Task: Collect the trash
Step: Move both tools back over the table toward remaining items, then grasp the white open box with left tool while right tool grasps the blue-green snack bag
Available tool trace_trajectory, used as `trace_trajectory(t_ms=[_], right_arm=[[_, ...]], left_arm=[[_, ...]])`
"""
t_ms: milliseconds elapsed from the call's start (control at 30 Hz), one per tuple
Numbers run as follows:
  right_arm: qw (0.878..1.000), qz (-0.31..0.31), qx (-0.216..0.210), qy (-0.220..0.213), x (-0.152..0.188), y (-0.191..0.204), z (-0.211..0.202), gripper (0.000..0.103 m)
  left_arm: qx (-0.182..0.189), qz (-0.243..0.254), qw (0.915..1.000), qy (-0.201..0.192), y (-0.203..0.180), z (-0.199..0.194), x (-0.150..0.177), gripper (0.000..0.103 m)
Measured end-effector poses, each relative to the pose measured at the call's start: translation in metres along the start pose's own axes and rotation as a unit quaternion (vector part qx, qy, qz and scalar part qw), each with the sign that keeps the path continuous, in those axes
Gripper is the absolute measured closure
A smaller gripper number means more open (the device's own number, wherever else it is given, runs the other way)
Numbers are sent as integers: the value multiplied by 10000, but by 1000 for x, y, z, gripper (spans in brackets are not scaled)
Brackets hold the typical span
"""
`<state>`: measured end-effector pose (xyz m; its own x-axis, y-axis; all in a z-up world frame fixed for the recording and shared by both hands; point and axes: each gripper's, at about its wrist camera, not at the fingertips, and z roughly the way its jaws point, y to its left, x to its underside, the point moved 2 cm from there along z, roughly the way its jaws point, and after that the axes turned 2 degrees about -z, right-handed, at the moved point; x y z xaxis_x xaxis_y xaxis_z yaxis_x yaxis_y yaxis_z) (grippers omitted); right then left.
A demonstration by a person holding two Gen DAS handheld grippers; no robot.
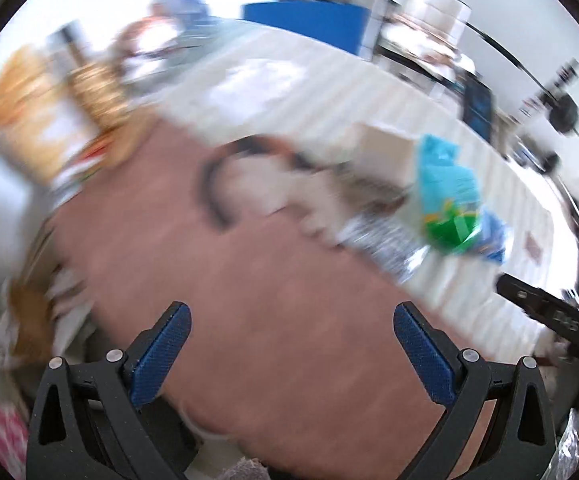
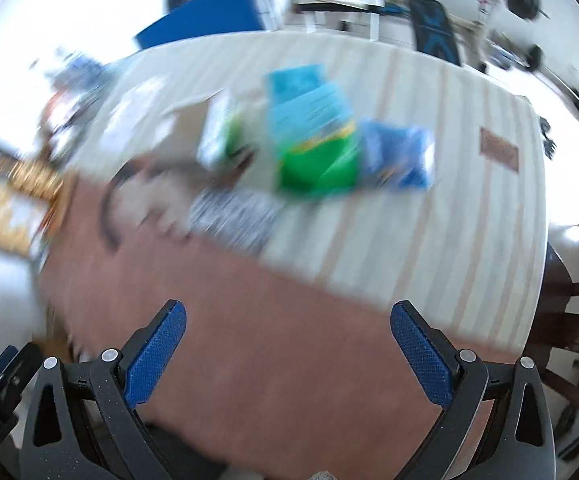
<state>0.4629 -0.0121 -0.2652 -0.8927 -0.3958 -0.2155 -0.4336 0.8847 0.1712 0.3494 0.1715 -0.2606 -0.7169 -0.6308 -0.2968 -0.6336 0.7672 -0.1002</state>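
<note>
Both your grippers, left gripper (image 1: 291,354) and right gripper (image 2: 287,354), are spread wide and empty. The turquoise-green wrapper (image 2: 313,136) lies ahead on the striped tablecloth (image 2: 469,200), nearer your right, w/ its long axis pointing away.

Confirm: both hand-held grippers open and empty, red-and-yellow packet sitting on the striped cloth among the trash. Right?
One thing is off: the packet is blue and green, not red and yellow, as the right wrist view shows. The rest holds: the left hand-held gripper and right hand-held gripper are both open and empty, and the packet lies on the striped cloth.
</note>
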Motion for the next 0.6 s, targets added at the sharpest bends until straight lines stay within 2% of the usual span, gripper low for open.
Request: trace_trajectory(t_ms=[100, 233, 400, 500, 567, 600], right_arm=[[9993, 367, 104, 63, -57, -36, 26, 0], [9971, 734, 205, 31, -110, -70, 48, 0], [9939, 1085, 169, 118, -143, -89, 73, 0], [9926, 1202, 45, 185, -155, -93, 85, 0], [9918, 1248, -124, 233, -159, -92, 91, 0], [9920, 1221, -189, 251, -160, -86, 91, 0]], left_arm=[[26, 401, 9985, 360, -44, 42, -49, 0], [-13, 543, 9949, 849, -71, 94, -92, 0], [-35, 783, 9885, 1292, -99, 144, -123, 0], [-226, 975, 9834, 1510, -111, 172, -131, 0], [-306, 1020, 9822, 1546, -113, 184, -134, 5], [-351, 1004, 9829, 1504, -111, 187, -136, 22]])
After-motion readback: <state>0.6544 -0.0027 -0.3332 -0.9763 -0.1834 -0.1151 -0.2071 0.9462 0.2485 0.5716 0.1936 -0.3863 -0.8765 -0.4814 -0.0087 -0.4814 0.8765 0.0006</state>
